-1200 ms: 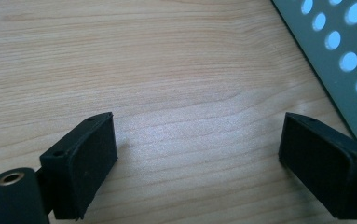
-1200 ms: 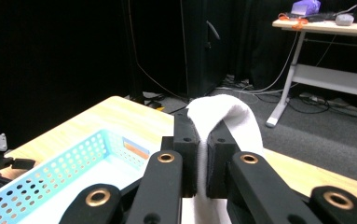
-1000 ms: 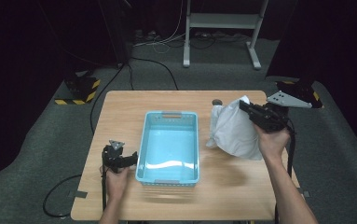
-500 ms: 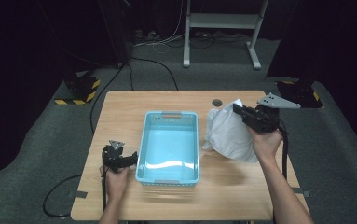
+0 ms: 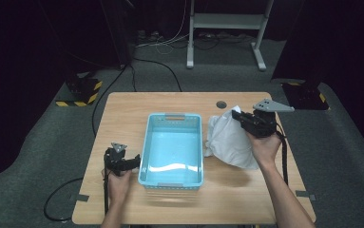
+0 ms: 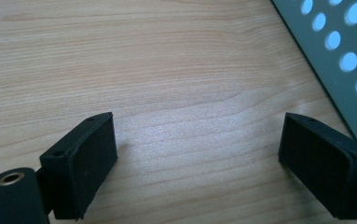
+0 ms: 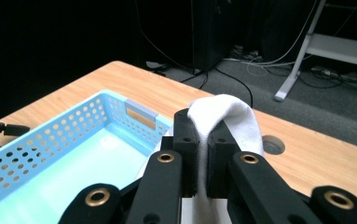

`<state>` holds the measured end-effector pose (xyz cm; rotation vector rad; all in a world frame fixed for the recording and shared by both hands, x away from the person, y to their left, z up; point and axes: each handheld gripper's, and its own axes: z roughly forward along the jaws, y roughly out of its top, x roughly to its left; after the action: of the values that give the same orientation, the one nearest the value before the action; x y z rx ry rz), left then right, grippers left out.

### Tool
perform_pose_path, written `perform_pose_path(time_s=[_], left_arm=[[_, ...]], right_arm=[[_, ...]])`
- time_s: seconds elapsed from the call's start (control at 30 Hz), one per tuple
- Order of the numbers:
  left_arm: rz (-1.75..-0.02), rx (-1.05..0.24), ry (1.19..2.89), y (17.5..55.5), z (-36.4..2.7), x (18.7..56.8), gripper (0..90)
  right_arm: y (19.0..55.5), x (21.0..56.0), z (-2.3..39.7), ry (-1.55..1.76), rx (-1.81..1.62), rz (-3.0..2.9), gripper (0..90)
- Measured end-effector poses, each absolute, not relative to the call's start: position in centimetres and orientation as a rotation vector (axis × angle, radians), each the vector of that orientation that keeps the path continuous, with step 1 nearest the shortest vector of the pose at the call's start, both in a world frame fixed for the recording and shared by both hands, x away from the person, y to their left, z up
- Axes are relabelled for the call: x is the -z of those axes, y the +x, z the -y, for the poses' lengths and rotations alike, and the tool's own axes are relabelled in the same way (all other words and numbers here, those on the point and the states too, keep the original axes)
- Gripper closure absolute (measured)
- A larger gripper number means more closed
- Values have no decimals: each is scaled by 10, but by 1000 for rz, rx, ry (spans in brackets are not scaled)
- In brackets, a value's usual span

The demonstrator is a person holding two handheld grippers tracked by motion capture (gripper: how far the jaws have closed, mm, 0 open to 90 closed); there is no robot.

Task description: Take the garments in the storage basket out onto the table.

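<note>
A white cloth [image 5: 229, 140] hangs beside the right wall of a light blue perforated basket [image 5: 146, 142] that stands in the middle of the wooden table. My right gripper [image 5: 239, 115] is shut on the cloth's top fold; in the right gripper view the cloth [image 7: 223, 114] is pinched between the two black jaws, with the basket [image 7: 92, 116] below to the left. My left gripper [image 5: 132, 162] rests on the table at the basket's left front corner, jaws wide open over bare wood [image 6: 195, 107], with the basket wall [image 6: 334, 51] at upper right.
The table [image 5: 122, 114] has a round cable hole [image 5: 221, 104] behind the cloth. Cables trail from both grippers over the table edges. A white metal stand [image 5: 227, 28] and black-and-yellow floor blocks [image 5: 80, 92] sit on the grey carpet beyond.
My right gripper has carried the cloth left and down, closer to the basket's right wall. The left gripper has stayed in place.
</note>
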<state>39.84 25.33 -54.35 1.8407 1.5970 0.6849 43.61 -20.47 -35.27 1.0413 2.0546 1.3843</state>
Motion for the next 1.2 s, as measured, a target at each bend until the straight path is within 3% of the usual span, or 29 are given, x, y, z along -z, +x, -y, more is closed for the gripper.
perform_pose_path(time_s=[1.2], left_arm=[[-1597,-685,1842,398,-253,543,113]], right_arm=[[448,396,196,1149,-1361,-2155,850]])
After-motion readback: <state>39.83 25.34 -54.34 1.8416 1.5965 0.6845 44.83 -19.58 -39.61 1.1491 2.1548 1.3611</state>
